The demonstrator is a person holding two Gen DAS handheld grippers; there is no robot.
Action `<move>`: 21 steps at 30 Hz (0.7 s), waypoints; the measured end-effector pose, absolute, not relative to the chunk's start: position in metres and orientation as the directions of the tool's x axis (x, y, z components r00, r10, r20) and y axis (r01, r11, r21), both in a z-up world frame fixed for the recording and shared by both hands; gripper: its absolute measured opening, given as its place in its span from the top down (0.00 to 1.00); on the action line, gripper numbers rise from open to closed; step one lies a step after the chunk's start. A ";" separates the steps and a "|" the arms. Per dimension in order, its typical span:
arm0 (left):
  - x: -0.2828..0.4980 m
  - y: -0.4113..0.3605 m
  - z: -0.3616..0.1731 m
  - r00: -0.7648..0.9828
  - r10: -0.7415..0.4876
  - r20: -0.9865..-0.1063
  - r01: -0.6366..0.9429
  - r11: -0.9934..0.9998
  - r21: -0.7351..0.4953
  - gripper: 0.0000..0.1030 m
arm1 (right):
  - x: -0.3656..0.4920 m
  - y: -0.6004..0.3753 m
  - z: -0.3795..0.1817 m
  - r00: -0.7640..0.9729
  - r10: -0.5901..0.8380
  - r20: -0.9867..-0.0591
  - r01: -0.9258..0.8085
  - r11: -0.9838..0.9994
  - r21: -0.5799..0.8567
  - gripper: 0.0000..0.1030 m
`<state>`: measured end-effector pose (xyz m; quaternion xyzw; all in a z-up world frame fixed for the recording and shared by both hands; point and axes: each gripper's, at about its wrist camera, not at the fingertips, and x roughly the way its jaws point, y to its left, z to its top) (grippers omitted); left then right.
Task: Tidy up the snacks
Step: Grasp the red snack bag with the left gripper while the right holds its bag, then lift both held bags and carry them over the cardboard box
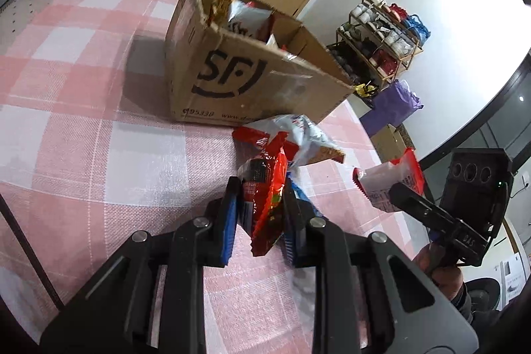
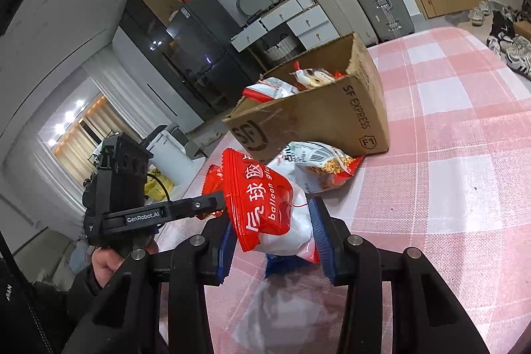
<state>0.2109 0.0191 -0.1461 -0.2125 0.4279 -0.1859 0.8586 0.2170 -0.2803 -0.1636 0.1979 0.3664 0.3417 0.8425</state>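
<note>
Snacks in crinkly foil and plastic packets are the cargo here, and I have one in each gripper above the pink-checked tablecloth. My left gripper has its jaws drawn narrow on a red foil packet, pinched across its middle so that it crumples between the blue pads. My right gripper has its jaws partway closed around a puffy red-and-white gummy bag, lettered "balloon", which bulges between the fingers.

Ahead stands the open cardboard box, marked SF, already holding several packets. Just in front of it, on the cloth, lies a loose white-and-red snack bag, with another red packet touching it.

I judge all of these to be light, soft and air-filled. The film looks slick, so a grip across the belly may slide or squeeze the contents; brittle snacks inside could crush. The crimped, sealed edge seems the surest place to take hold, being flat and stiff.

Both held packets hang clear of the table, near the box but not yet over its opening.
</note>
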 end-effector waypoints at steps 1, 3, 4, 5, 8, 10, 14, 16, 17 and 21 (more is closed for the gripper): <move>0.206 0.020 -0.142 0.573 -0.495 -0.653 0.140 0.844 -0.517 0.80 | 0.215 -0.280 -0.162 0.501 0.721 -0.479 -0.433 0.688 0.582 0.59; 0.198 0.019 -0.131 0.594 -0.466 -0.656 0.151 0.866 -0.477 0.80 | 0.212 -0.279 -0.158 0.504 0.722 -0.473 -0.439 0.687 0.580 0.59; 0.195 0.018 -0.125 0.598 -0.462 -0.655 0.163 0.870 -0.465 0.80 | 0.210 -0.279 -0.156 0.509 0.720 -0.472 -0.440 0.689 0.576 0.59; 0.192 0.018 -0.122 0.604 -0.455 -0.655 0.167 0.875 -0.454 0.80 | 0.208 -0.279 -0.154 0.512 0.721 -0.466 -0.443 0.687 0.576 0.59; 0.183 0.017 -0.107 0.617 -0.435 -0.656 0.180 0.889 -0.421 0.80 | 0.204 -0.279 -0.149 0.518 0.725 -0.454 -0.454 0.683 0.572 0.59; 0.182 0.014 -0.099 0.609 -0.423 -0.670 0.186 0.898 -0.398 0.80 | 0.201 -0.280 -0.146 0.522 0.726 -0.447 -0.457 0.681 0.572 0.59; 0.175 0.009 -0.080 0.626 -0.416 -0.659 0.210 0.904 -0.371 0.80 | 0.200 -0.280 -0.139 0.532 0.716 -0.452 -0.452 0.692 0.563 0.59; 0.174 0.007 -0.072 0.630 -0.414 -0.657 0.213 0.906 -0.367 0.80 | 0.199 -0.281 -0.134 0.537 0.716 -0.447 -0.459 0.692 0.558 0.59; 0.174 0.006 -0.068 0.634 -0.406 -0.658 0.209 0.909 -0.360 0.80 | 0.200 -0.282 -0.132 0.540 0.715 -0.445 -0.460 0.693 0.555 0.59; 0.176 0.004 -0.057 0.633 -0.357 -0.687 0.185 0.931 -0.313 0.80 | 0.203 -0.284 -0.120 0.552 0.713 -0.433 -0.469 0.694 0.546 0.59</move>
